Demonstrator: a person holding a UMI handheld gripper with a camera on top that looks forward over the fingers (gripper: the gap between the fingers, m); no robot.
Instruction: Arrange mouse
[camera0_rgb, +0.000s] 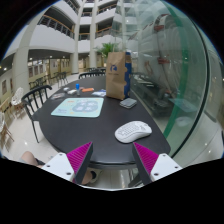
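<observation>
A white computer mouse (132, 131) lies on the dark round table (100, 135), just ahead of my right finger and slightly to the right of the gap. My gripper (113, 158) is open and empty, with its two magenta pads (80, 157) spread wide above the table's near edge. Nothing stands between the fingers.
A light blue mat (79, 107) with small items on it lies at the table's left-centre. A brown paper bag (117, 76) stands at the far side, with a small dark device (129, 102) next to it. Dark chairs (35, 98) stand to the left; a glass wall runs along the right.
</observation>
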